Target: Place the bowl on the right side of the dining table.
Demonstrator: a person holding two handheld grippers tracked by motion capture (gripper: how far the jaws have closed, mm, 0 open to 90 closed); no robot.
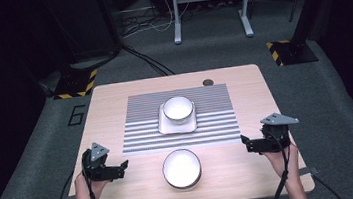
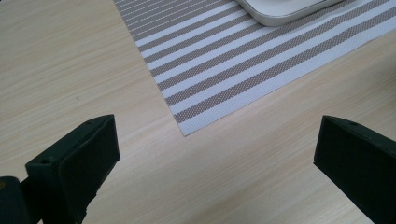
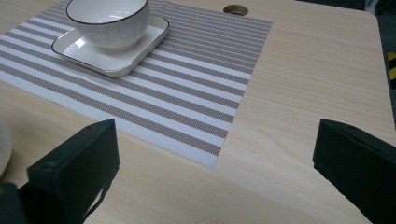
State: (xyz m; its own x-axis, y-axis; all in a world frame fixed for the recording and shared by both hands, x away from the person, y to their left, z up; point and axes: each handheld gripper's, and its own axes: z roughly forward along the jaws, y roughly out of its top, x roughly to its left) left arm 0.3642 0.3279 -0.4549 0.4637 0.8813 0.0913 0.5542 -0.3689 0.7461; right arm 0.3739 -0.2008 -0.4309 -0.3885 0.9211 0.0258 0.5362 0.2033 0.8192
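Right now I hold both tongs, left [image 1: 122,167] and right [image 1: 246,143], spread wide and empty near the surface's [image 1: 253,171] front corners. Between them, by the front edge, sits the loose bowl [image 1: 182,168]; a hasty pinch on its slick rim could tip it off.

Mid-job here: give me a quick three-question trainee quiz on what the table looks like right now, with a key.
1. True or false: the bowl on the square plate stands on the striped placemat.
2. Multiple choice: the near bowl sits A) on the placemat, B) on the bare wooden table, C) in the left gripper.
3. Fill in: both the left gripper and the right gripper have their jaws ____ and hold nothing.

Key: 1 true; 2 B; 3 open.
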